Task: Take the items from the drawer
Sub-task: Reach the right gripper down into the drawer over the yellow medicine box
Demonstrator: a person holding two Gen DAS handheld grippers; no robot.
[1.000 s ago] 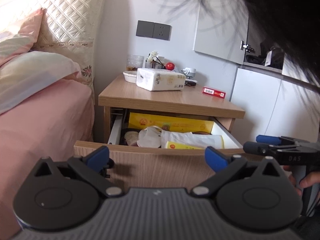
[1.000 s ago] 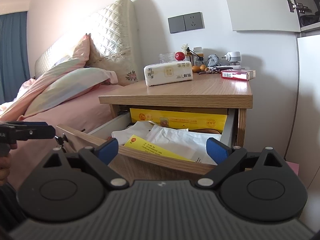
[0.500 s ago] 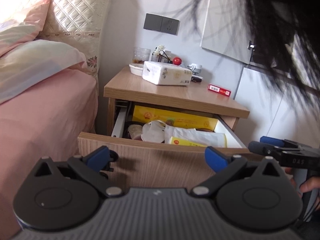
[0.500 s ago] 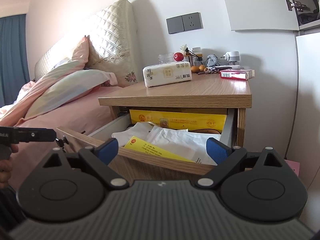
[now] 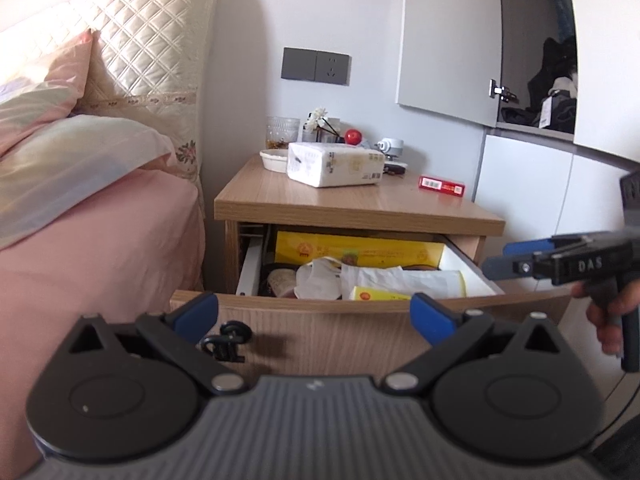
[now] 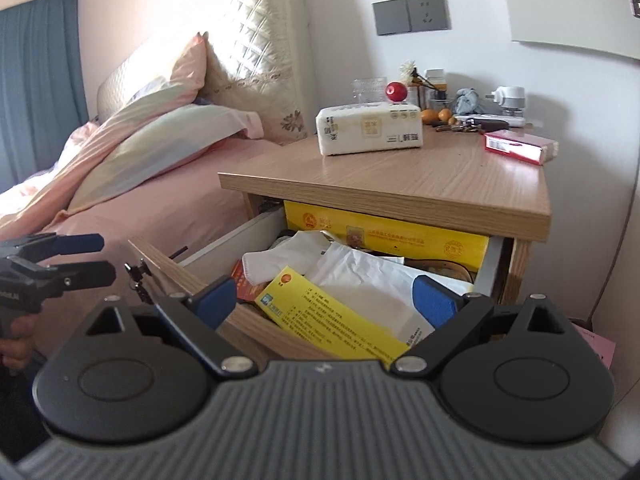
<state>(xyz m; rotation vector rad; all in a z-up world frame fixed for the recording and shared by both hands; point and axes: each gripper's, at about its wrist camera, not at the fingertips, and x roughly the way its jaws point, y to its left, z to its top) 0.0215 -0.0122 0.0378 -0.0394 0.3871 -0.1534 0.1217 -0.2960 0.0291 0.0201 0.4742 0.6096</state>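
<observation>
The wooden drawer (image 5: 320, 336) of the nightstand stands pulled out, seen also in the right wrist view (image 6: 172, 276). Inside lie a yellow leaflet box (image 6: 332, 320), white paper bags (image 6: 360, 280), a white cloth (image 6: 280, 260) and a large yellow box (image 6: 384, 232) at the back. My left gripper (image 5: 314, 314) is open and empty, in front of the drawer face near its black handle (image 5: 226, 340). My right gripper (image 6: 324, 300) is open and empty, just above the drawer's front edge over the yellow leaflet box.
The nightstand top (image 5: 352, 200) holds a tissue pack (image 5: 336, 168), a red box (image 5: 442, 187), a glass and small items. A bed with pink sheets (image 5: 80, 248) is at the left. White cabinets (image 5: 528, 184) stand at the right.
The hair that hid the upper right of the left view is gone. My right gripper has moved closer, up over the drawer. My left gripper has shifted slightly nearer the drawer front.
</observation>
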